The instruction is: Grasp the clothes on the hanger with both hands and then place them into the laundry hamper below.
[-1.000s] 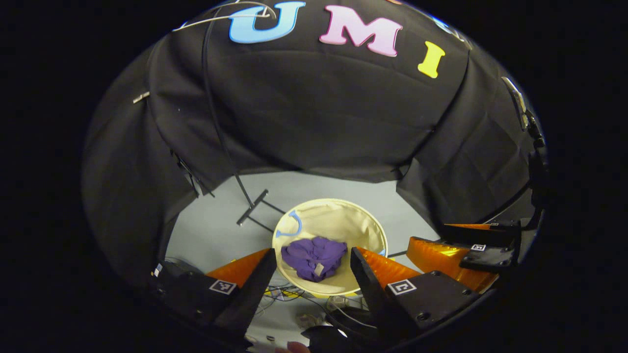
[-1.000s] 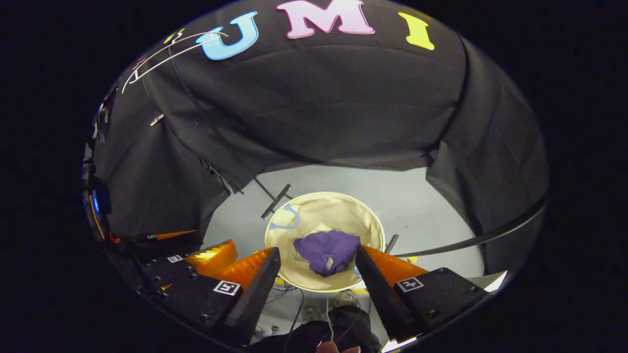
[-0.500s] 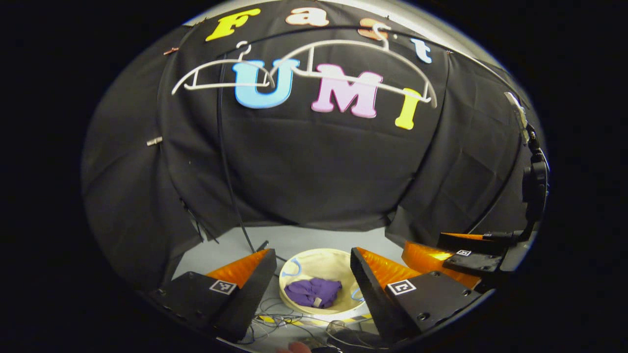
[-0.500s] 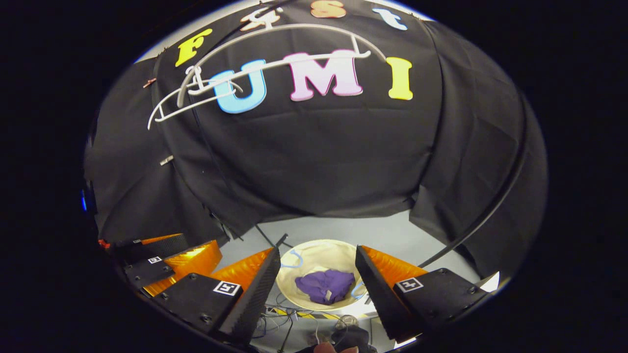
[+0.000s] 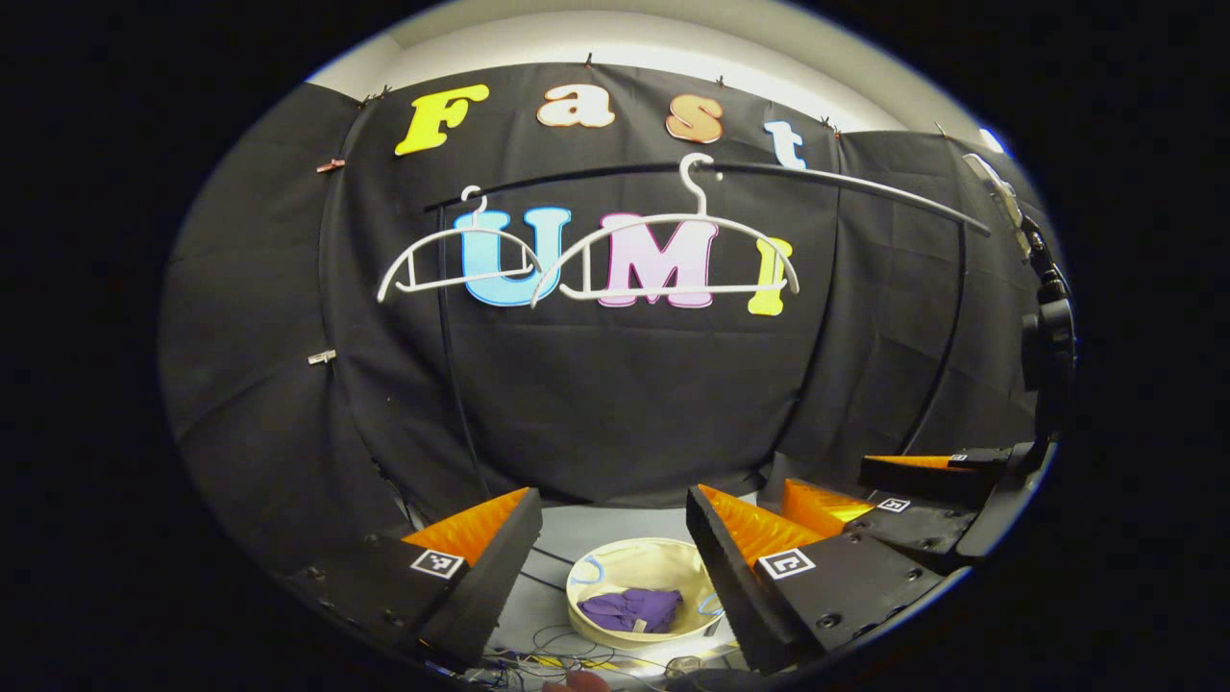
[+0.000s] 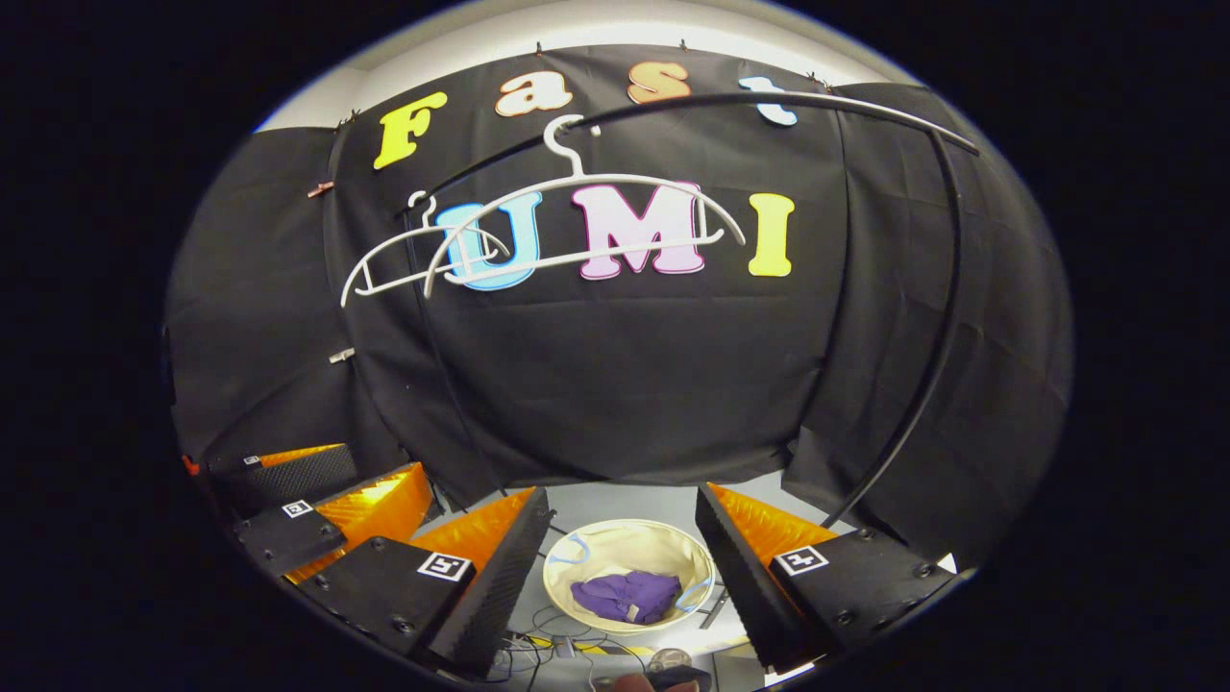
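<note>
Judging by the purple garment (image 6: 625,596) lying in the hamper (image 6: 615,548) and bare hangers (image 5: 677,259), placement looks complete; both grippers (image 5: 615,567) (image 6: 623,562) spread, empty; next: withdraw.

No legible text; square markers on grippers.

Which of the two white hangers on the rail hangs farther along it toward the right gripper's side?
The larger-looking hanger, hooked mid-rail; the other hanger hangs left of it.
</note>
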`<state>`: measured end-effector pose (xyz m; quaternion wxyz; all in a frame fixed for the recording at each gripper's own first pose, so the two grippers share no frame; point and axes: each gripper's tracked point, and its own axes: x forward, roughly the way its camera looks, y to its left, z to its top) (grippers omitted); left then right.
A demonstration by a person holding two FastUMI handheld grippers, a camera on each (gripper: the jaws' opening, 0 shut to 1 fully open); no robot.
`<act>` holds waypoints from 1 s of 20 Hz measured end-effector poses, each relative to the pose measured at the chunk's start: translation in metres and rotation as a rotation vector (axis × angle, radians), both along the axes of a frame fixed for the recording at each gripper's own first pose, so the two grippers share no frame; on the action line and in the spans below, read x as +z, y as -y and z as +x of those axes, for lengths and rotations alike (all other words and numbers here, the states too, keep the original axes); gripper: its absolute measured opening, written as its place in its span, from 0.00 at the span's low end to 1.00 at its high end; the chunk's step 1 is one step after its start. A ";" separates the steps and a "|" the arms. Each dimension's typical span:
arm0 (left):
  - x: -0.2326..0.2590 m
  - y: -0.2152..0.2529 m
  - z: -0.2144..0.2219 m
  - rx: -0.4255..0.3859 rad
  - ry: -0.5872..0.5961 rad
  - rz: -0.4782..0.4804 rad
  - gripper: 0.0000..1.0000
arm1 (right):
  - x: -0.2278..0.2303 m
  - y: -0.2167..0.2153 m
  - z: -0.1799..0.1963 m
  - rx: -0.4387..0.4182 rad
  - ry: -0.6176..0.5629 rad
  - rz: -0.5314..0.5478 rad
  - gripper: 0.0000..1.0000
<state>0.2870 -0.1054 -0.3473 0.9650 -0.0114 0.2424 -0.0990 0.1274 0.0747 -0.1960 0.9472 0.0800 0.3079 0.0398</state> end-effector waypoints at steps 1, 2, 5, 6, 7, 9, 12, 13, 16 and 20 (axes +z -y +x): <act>0.003 -0.001 0.002 0.005 0.018 0.005 0.95 | 0.007 0.001 -0.001 -0.002 0.019 -0.007 0.98; 0.008 -0.001 0.000 0.005 0.033 0.007 0.94 | 0.017 0.002 -0.003 -0.001 0.040 -0.016 0.98; 0.021 -0.003 -0.001 0.014 0.077 -0.003 0.94 | 0.045 0.003 -0.009 0.004 0.104 -0.031 0.98; 0.028 -0.004 -0.002 0.018 0.092 -0.008 0.95 | 0.055 0.003 -0.009 0.006 0.126 -0.034 0.98; 0.035 -0.005 -0.002 0.024 0.110 -0.009 0.94 | 0.064 0.003 -0.011 0.013 0.151 -0.038 0.98; 0.055 -0.007 -0.004 0.040 0.150 -0.006 0.94 | 0.082 0.000 -0.010 0.026 0.195 -0.042 0.98; 0.081 -0.019 -0.014 0.062 0.198 -0.017 0.91 | 0.105 0.000 -0.005 0.036 0.245 -0.036 0.98; 0.088 -0.021 -0.015 0.068 0.212 -0.024 0.93 | 0.116 -0.002 -0.005 0.033 0.268 -0.028 0.98; 0.106 -0.027 -0.017 0.095 0.262 -0.027 0.90 | 0.135 -0.006 -0.001 0.032 0.323 -0.021 0.98; 0.131 -0.034 -0.016 0.115 0.318 -0.036 0.93 | 0.157 -0.009 -0.004 0.026 0.385 -0.023 0.98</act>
